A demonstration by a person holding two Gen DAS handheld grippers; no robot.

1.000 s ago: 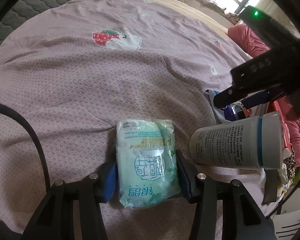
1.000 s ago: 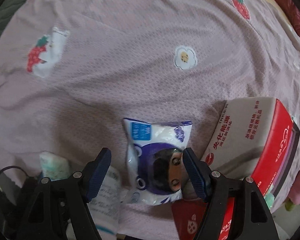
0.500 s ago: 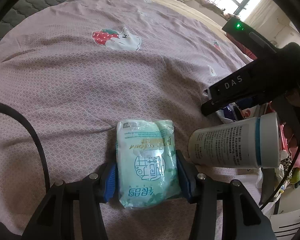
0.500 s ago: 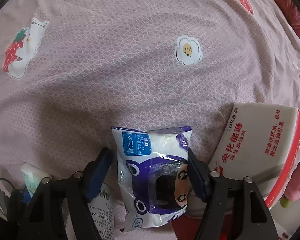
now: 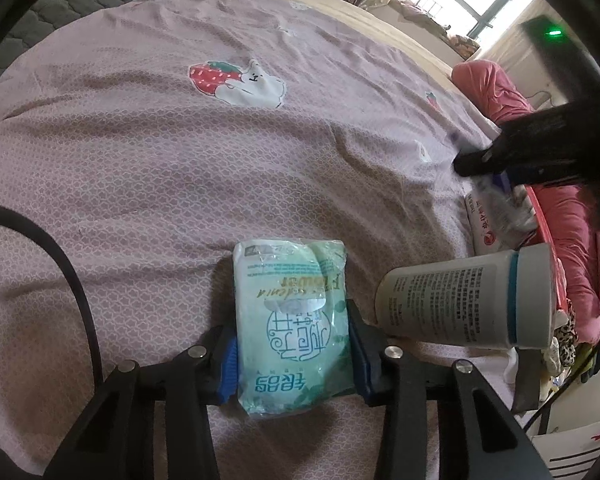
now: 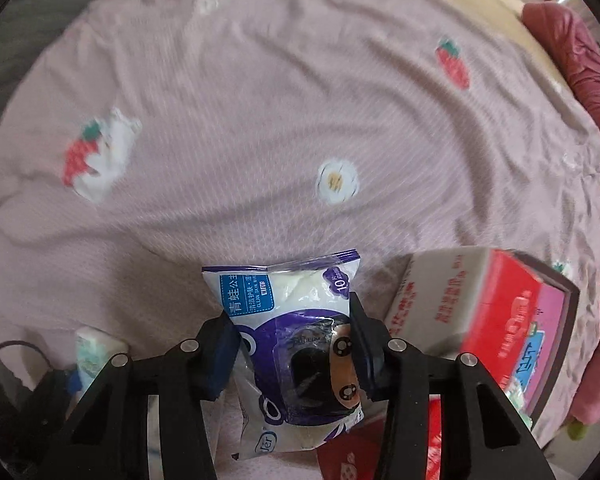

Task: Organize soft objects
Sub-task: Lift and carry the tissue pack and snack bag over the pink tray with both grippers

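Note:
A pale green pack of wipes (image 5: pixel 292 320) lies flat on the pink bedsheet (image 5: pixel 180 160). My left gripper (image 5: pixel 292 356) straddles it; its jaws are closing and both blue pads press the pack's sides. A purple and white pack of wipes (image 6: pixel 296 320) hangs above the sheet between the closing jaws of my right gripper (image 6: pixel 292 348), pinched from both sides. The right wrist view, pointing down, also shows the green pack (image 6: pixel 96 346) at the lower left. The right gripper (image 5: pixel 480 162) is a dark blur at the right of the left wrist view.
A white bottle with a teal band (image 5: pixel 460 300) lies on its side just right of the left gripper. A red and white carton (image 6: pixel 480 308) sits right of the purple pack. A crumpled pink quilt (image 5: pixel 496 92) lies at the bed's right edge.
My right gripper narrowed onto the purple pack and rose, lifting it off the sheet. The left jaws closed in against the green pack, which stayed where it lay.

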